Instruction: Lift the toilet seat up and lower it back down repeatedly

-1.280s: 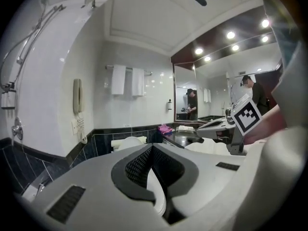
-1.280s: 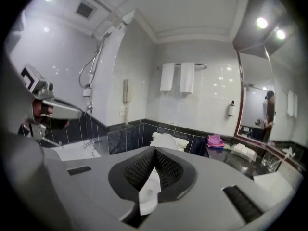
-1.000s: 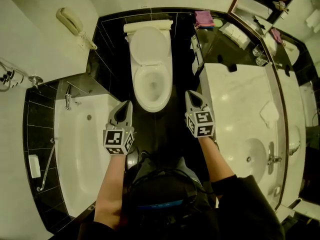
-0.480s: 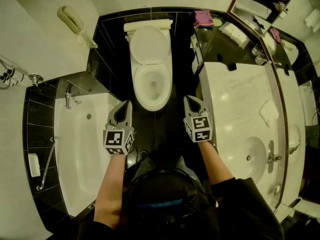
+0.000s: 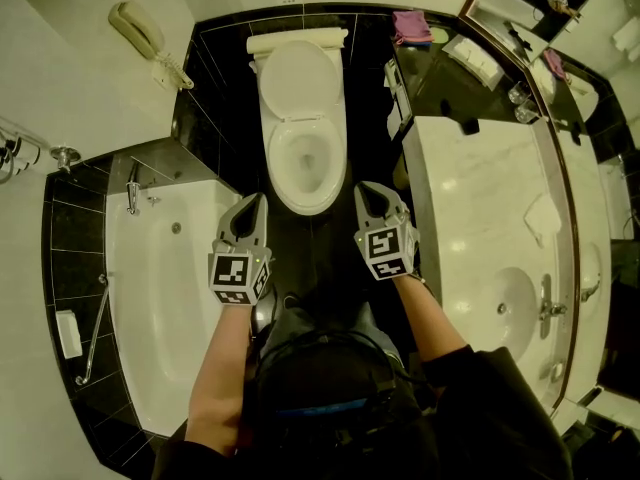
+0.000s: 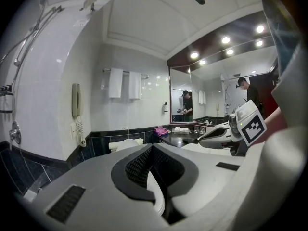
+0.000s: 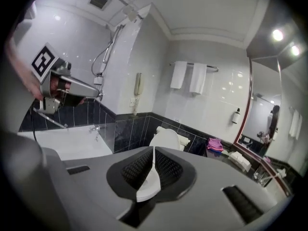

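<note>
The white toilet (image 5: 303, 118) stands at the top middle of the head view, its lid (image 5: 298, 80) up against the tank and the seat ring (image 5: 308, 168) down on the bowl. My left gripper (image 5: 254, 204) hovers short of the bowl's front left, jaws shut and empty (image 6: 152, 146). My right gripper (image 5: 366, 192) hangs at the bowl's front right, not touching it. Its jaws have just been opening: a thin slit shows between them (image 7: 153, 149), with nothing held and the bowl's white visible through it.
A bathtub (image 5: 160, 288) lies on the left behind a black tiled ledge. A marble counter (image 5: 470, 198) with a basin (image 5: 505, 308) runs along the right. A wall phone (image 5: 140, 33) and a pink cloth (image 5: 410, 26) flank the tank.
My right gripper has slid left towards the toilet's front and rolled, its marker cube now turned. The left gripper has kept its place.
</note>
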`<state>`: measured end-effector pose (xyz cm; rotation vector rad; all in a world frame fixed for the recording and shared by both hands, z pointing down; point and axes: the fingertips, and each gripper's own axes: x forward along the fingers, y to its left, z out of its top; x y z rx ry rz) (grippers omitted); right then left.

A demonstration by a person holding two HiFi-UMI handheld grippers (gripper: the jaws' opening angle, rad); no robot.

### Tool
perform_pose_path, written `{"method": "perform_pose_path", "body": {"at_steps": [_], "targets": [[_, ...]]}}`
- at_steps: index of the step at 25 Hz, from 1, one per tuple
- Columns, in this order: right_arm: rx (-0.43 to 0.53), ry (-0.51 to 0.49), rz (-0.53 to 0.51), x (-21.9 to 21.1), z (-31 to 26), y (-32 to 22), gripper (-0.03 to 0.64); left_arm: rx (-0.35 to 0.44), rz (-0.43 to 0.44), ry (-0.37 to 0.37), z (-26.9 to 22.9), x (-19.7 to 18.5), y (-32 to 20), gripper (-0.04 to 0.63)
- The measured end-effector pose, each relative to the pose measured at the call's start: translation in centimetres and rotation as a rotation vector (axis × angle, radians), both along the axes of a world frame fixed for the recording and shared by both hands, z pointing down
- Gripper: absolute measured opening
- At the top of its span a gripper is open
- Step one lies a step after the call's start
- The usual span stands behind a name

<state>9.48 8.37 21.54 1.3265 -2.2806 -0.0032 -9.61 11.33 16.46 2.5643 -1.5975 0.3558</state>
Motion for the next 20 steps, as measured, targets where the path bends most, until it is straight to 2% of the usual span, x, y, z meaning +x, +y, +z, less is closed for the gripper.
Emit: {"method": "perform_pose_path", "body": {"at_steps": [5, 10, 11, 13, 15, 18, 20], "targets": [[0.063, 0.293, -0.138, -4.5, 4.7, -0.5, 0.035, -0.007, 0.054, 0.013, 2.7, -0.8, -1.9, -0.012], [0.055, 0.503, -0.290, -8.6, 12.5, -1.2, 0.131, -0.026, 0.106, 0.011, 8.1, -1.3, -3.7, -0.012], [0.047, 0.530, -0.315, -9.1, 14.5, -1.6, 0.161, -0.036, 0.103, 0.014, 9.5, -1.5, -4.1, -0.012], [0.025, 0.561, -0.361, -9.7, 19.0, -2.5, 0.169, -0.057, 0.084, 0.019, 12.7, -1.9, -4.8, -0.012], [0.004, 0.581, -0.399, -10.1, 24.1, -3.2, 0.221, -0.075, 0.076, 0.021, 16.2, -2.0, -5.4, -0.012], [0.000, 0.613, -0.450, -10.4, 32.0, -5.0, 0.276, -0.070, 0.054, 0.024, 22.1, -1.9, -7.1, -0.012], [-0.001, 0.632, -0.493, -11.0, 37.1, -5.7, 0.275, -0.077, 0.021, 0.040, 26.2, -1.7, -8.2, -0.012]]}}
